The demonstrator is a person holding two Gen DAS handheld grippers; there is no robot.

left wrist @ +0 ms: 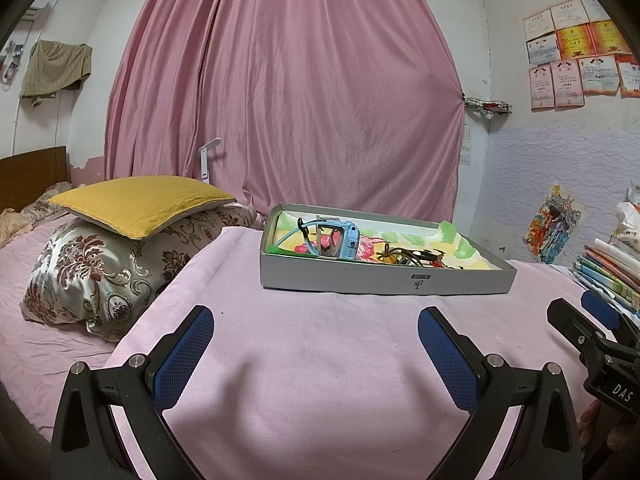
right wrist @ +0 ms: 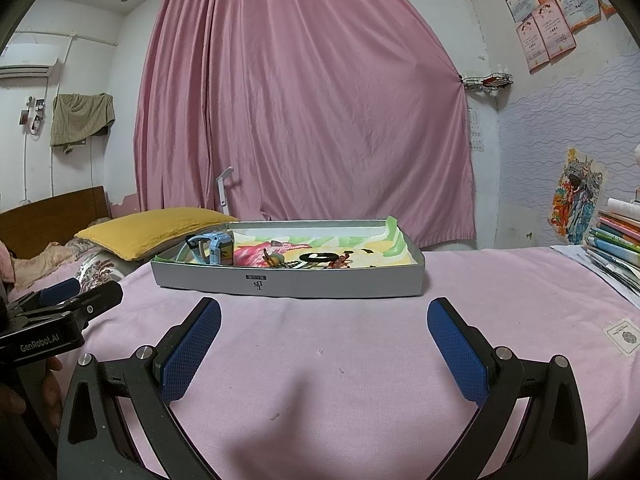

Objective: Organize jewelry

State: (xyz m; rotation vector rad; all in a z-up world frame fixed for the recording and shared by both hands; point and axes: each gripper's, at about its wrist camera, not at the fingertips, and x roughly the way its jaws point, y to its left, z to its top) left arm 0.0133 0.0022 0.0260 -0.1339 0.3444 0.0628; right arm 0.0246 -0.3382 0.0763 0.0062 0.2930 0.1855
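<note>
A shallow grey box (left wrist: pixel 360 278) (right wrist: pixel 320 282) lined with coloured paper sits on the pink bed sheet ahead of both grippers. Inside it at the left stands a light-blue watch (left wrist: pixel 338 242) (right wrist: pixel 212 249). A tangle of dark hair ties and small trinkets (left wrist: pixel 412 258) (right wrist: pixel 316 259) lies toward the middle and right. My left gripper (left wrist: pixel 316 332) is open over bare sheet, short of the box. My right gripper (right wrist: pixel 324 320) is open too, with nothing between its blue pads (right wrist: pixel 456 344). Each gripper shows at the edge of the other's view, the right gripper (left wrist: pixel 596 320) and the left gripper (right wrist: pixel 76 296).
A yellow pillow (left wrist: pixel 140 202) rests on a floral pillow (left wrist: pixel 96 276) at the left. Stacked books (left wrist: pixel 608 268) (right wrist: pixel 616 240) line the right edge of the bed. A pink curtain (right wrist: pixel 304 112) hangs behind. A small card (right wrist: pixel 624 336) lies on the sheet at right.
</note>
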